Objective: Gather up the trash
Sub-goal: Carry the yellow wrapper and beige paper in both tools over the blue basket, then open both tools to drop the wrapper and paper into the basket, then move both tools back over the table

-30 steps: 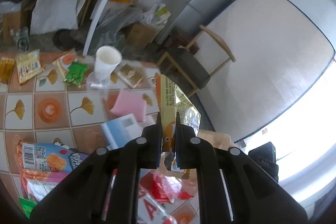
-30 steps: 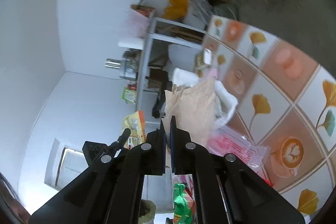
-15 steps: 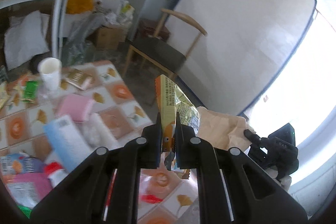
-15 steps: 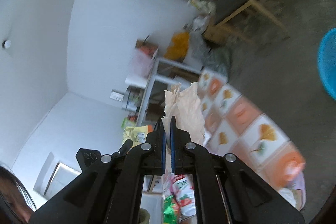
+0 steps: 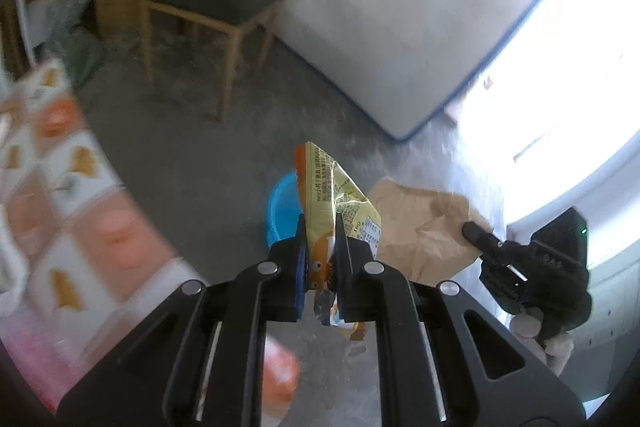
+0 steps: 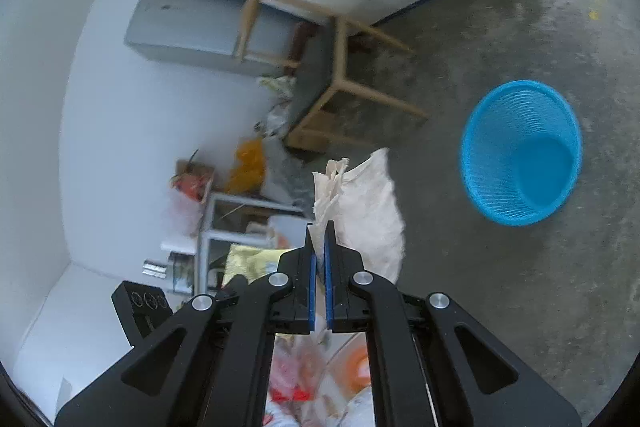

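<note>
I count two pieces of trash: my left gripper (image 5: pixel 321 227) fingers clamp one crinkled yellow-orange snack wrapper (image 5: pixel 336 195), my right gripper (image 6: pixel 319 239) fingers one crumpled brown paper bag (image 6: pixel 366 207), near one blue basket (image 6: pixel 520 151).

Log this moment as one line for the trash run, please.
left gripper: shut on yellow snack wrapper | right gripper: shut on crumpled brown paper | blue basket: on floor, looks empty | stage: carrying, nothing dropped yet

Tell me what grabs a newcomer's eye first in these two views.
The bright blue basket standing on the grey floor. Next, the trash: the left gripper pinches a yellow snack wrapper, and the right gripper clamps a crumpled paper bag, both above the floor.
</note>
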The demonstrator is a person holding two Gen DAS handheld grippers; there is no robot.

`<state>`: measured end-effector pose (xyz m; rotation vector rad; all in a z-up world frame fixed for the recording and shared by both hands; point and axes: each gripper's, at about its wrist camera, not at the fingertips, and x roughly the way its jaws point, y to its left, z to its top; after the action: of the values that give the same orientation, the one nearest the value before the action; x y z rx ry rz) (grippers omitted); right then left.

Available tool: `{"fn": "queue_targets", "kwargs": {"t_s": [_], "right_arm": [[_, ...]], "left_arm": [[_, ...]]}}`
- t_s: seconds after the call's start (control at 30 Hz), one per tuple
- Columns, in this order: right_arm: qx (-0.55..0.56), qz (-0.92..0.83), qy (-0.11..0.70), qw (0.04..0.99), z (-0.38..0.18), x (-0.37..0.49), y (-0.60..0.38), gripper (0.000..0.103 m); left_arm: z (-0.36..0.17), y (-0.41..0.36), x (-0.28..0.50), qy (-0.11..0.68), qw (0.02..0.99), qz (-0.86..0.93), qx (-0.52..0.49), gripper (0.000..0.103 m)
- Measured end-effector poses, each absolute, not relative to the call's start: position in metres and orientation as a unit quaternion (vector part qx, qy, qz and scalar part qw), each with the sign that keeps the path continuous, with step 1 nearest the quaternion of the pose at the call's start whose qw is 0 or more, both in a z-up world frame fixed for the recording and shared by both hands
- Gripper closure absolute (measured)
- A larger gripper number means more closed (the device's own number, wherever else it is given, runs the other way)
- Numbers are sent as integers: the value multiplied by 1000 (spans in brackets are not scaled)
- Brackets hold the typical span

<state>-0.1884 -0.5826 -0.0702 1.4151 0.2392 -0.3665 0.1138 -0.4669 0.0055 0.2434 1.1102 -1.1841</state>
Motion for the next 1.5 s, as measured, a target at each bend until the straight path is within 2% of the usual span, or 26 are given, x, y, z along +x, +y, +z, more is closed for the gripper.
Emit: {"fn": "queue_targets", "kwargs": {"t_s": [0.33, 0.47, 0.53, 0.57, 0.6, 0.67, 0.7, 0.73, 0.77, 0.9, 1.0, 1.27, 1.5], "right_arm": [[636, -249, 157, 713, -136, -167, -636, 99], [619, -279, 177, 713, -154, -152, -656, 99], [613, -289, 183, 712, -164, -146, -665, 98], [613, -295, 186, 709, -170, -142, -670, 96], [613, -297, 188, 707, -176, -140, -674, 96], [609, -311, 203, 701, -189, -133, -684, 94], [606, -318, 212, 697, -195, -130, -686, 91], [607, -324, 222, 691, -204, -127, -690, 81], [608, -329, 229, 685, -211, -126, -693, 77], [604, -341, 237, 680, -221, -128, -693, 72], [597, -346, 242, 682, -222, -132, -691, 71], [556, -349, 244, 714, -188, -144, -674, 68], [454, -350, 272, 773, -122, -148, -622, 43]], "left_arm": [[-85, -567, 95, 537, 645, -524, 144, 92], [-104, -595, 92, 543, 638, -524, 151, 92], [-113, -602, 94, 548, 638, -521, 145, 83], [-120, -607, 96, 554, 636, -519, 139, 75], [-124, -612, 98, 558, 636, -515, 136, 63], [-134, -617, 103, 566, 644, -500, 121, 51], [-136, -617, 105, 569, 648, -495, 111, 49], [-137, -617, 108, 573, 647, -493, 105, 48], [-138, -616, 108, 577, 643, -493, 101, 48], [-126, -613, 113, 570, 643, -504, 90, 47], [-113, -608, 116, 555, 651, -511, 85, 46], [-63, -558, 112, 515, 665, -534, 84, 46], [7, -453, 104, 455, 712, -528, 82, 42]]}}
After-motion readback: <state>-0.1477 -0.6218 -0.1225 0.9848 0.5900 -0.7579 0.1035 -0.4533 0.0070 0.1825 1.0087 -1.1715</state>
